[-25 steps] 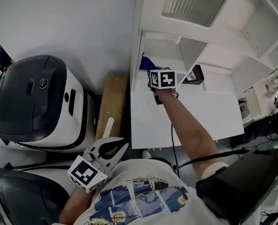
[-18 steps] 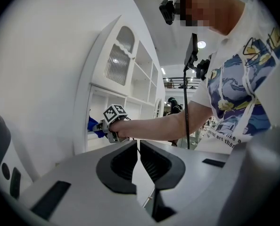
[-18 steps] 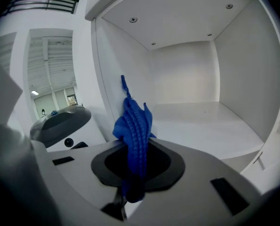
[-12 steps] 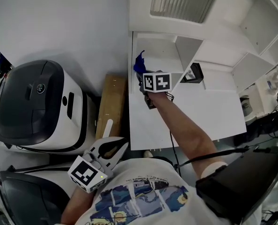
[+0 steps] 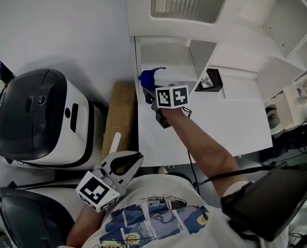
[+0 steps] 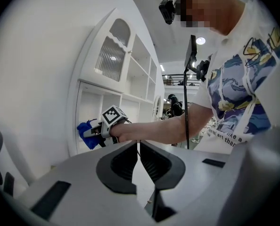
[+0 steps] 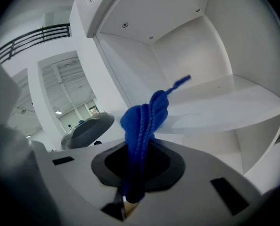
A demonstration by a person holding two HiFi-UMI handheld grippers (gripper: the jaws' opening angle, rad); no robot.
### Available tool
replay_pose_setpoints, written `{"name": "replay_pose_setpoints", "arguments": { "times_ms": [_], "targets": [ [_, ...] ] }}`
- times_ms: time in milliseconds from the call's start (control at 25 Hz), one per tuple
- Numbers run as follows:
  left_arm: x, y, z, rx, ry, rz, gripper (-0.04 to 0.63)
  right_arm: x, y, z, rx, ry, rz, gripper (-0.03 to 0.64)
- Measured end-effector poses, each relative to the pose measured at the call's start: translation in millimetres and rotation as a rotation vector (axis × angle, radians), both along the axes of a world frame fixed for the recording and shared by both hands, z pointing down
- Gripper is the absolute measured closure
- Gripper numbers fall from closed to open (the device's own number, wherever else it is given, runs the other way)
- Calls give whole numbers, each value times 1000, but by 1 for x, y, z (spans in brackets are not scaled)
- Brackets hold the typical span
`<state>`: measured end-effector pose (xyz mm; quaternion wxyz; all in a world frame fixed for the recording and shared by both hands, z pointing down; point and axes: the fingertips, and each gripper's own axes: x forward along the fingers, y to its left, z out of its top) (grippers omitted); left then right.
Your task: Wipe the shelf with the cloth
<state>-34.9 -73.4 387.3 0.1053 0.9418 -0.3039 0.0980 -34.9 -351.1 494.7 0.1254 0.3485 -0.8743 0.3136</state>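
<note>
My right gripper (image 5: pixel 154 88) is shut on a bunched blue cloth (image 5: pixel 147 78) at the mouth of the lower left compartment of the white shelf unit (image 5: pixel 236 118). In the right gripper view the cloth (image 7: pixel 142 119) rises from between the jaws, its loose tip over the white shelf board (image 7: pixel 225 102), apart from it. The left gripper view shows the cloth (image 6: pixel 86 129) and the right gripper (image 6: pixel 98 130) in front of that compartment. My left gripper (image 5: pixel 128 160) is low by my body, shut with nothing in it (image 6: pixel 139 160).
A white and black appliance (image 5: pixel 34 118) stands on the floor at the left, with a wooden board (image 5: pixel 122 112) between it and the shelf unit. A small dark object (image 5: pixel 211 80) sits on the unit's counter. A dark screen (image 5: pixel 267 200) is at the lower right.
My right gripper has drawn back a little toward me with the cloth, so more of the cloth shows outside the compartment. The left gripper has stayed put.
</note>
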Motion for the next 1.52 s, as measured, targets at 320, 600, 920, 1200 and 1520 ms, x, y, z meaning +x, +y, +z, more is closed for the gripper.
{"name": "replay_pose_setpoints", "arguments": {
  "times_ms": [320,600,920,1200,1520],
  "targets": [
    [27,-6,7,-29,-8,-5,566,34,42,11,-3,-15,-68,549],
    [47,-11,24,-86,-15,-36,566,86,89,27,-25,-33,-80,549],
    [76,-14,47,-162,-30,-82,566,151,152,57,-33,39,-108,549],
    [94,-1,43,-150,-41,-32,566,174,199,56,-11,74,-114,549],
    [74,45,27,-99,-11,-16,566,166,256,29,60,96,-86,549]
  ]
}}
